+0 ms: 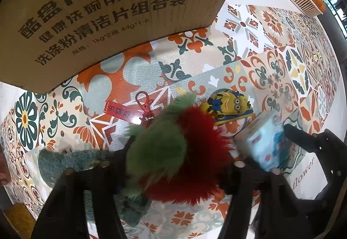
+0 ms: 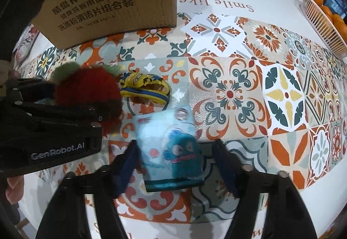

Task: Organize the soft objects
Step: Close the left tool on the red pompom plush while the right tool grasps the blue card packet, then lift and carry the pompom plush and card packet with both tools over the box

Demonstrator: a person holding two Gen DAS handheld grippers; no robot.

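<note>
Right now the left gripper (image 1: 173, 152) is pinching a fluffy red-and-green pom-pom charm (image 1: 184, 152), its fur bulging out past both fingers; the charm's red clasp (image 1: 144, 104) and red tag (image 1: 118, 111) trail toward the cardboard box (image 1: 104, 11). Under that gripper lies a teal plush toy (image 1: 71, 163), partly hidden. The right gripper (image 2: 173, 158) is spread wide around a packaged blue plush (image 2: 171, 148); the pack is blurred, so whether the fingers (image 2: 128, 165) touch it yet is hard to say, though they look just apart from its sides. Beyond sits a yellow minion toy (image 2: 144, 86) on the patterned tablecloth (image 2: 227, 91), close beside the pom-pom, with a basket of oranges (image 2: 325, 22) well off at the far edge. The box looks the likely destination. To do this well, I would lift the pom-pom clear so the clasp does not snag the minion, and square the right gripper on the pack's side edges before squeezing.
</note>
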